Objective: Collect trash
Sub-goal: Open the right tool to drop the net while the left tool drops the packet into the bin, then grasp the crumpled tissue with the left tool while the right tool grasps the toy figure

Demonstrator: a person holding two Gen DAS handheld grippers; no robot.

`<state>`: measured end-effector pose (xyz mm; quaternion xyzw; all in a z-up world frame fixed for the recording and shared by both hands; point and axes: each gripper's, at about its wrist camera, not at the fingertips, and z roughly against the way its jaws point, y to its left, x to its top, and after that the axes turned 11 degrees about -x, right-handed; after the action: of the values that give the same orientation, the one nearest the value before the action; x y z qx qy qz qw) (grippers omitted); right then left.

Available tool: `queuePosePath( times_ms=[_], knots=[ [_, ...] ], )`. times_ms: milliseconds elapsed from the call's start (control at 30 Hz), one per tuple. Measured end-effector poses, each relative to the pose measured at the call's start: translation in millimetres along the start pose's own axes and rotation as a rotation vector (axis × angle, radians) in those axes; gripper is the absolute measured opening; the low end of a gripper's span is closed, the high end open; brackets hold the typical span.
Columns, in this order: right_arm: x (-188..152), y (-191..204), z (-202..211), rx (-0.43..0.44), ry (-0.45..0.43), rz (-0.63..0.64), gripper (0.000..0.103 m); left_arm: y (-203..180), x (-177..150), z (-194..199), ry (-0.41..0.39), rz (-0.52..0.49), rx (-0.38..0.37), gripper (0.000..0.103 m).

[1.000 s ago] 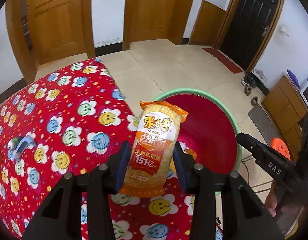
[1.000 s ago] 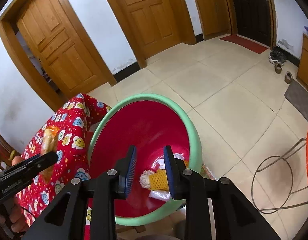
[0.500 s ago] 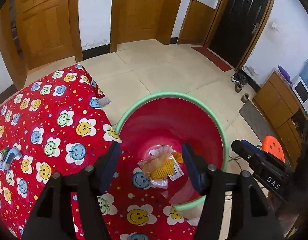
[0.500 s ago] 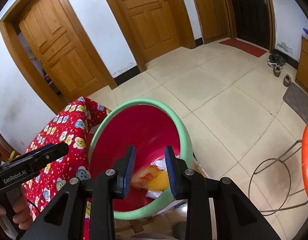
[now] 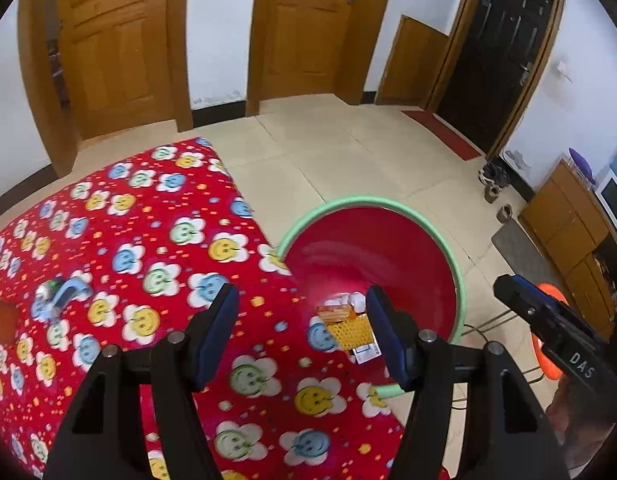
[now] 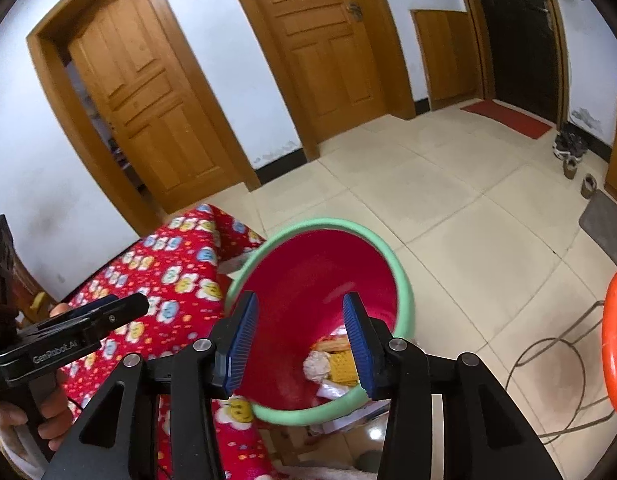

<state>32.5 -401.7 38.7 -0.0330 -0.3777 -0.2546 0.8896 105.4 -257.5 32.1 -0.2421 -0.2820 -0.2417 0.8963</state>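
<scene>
A red bin with a green rim (image 5: 388,204) stands on the floor beside the table; it also shows in the right wrist view (image 6: 340,225). Snack wrappers (image 5: 344,322) lie at its bottom, also seen in the right wrist view (image 6: 336,360). My left gripper (image 5: 302,334) is open and empty above the table edge, just left of the bin. My right gripper (image 6: 300,338) is open and empty above the bin. A small blue and green item (image 5: 62,296) lies on the tablecloth to the left.
The table has a red smiley-flower cloth (image 5: 140,240). An orange stool (image 6: 616,344) stands on the tiled floor to the right, with a cable (image 6: 548,364) near it. Wooden doors (image 5: 304,28) line the far wall. A wooden cabinet (image 5: 568,216) is at right.
My left gripper opened and dropped the snack pack into the bin, then pulled back left over the table. My right gripper has opened wider above the bin.
</scene>
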Motion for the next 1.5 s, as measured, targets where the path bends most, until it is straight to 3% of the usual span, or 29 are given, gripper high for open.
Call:
queuePosePath(
  times_ms=[433, 800, 1133, 1500],
  knots=[
    [-0.9, 57.9, 47.1, 0.097, -0.050, 0.094, 0.048, 43.7, -19.7, 78.1, -0.099, 0.081, 0.094, 0.066],
    [-6.4, 123.1, 66.9, 0.177, -0.031, 0.192, 0.049, 114.9, -47.8, 145.8, -0.164, 0.179, 0.222, 0.067],
    [-27.8, 196.9, 41.0, 0.223, 0.035, 0.274, 0.049, 190.8, -75.5, 197.5, -0.205, 0.274, 0.350, 0.067],
    [-51.4, 279.6, -14.5, 0.226, 0.095, 0.367, 0.050, 276.3, -96.5, 205.7, -0.198, 0.377, 0.472, 0.067]
  ],
)
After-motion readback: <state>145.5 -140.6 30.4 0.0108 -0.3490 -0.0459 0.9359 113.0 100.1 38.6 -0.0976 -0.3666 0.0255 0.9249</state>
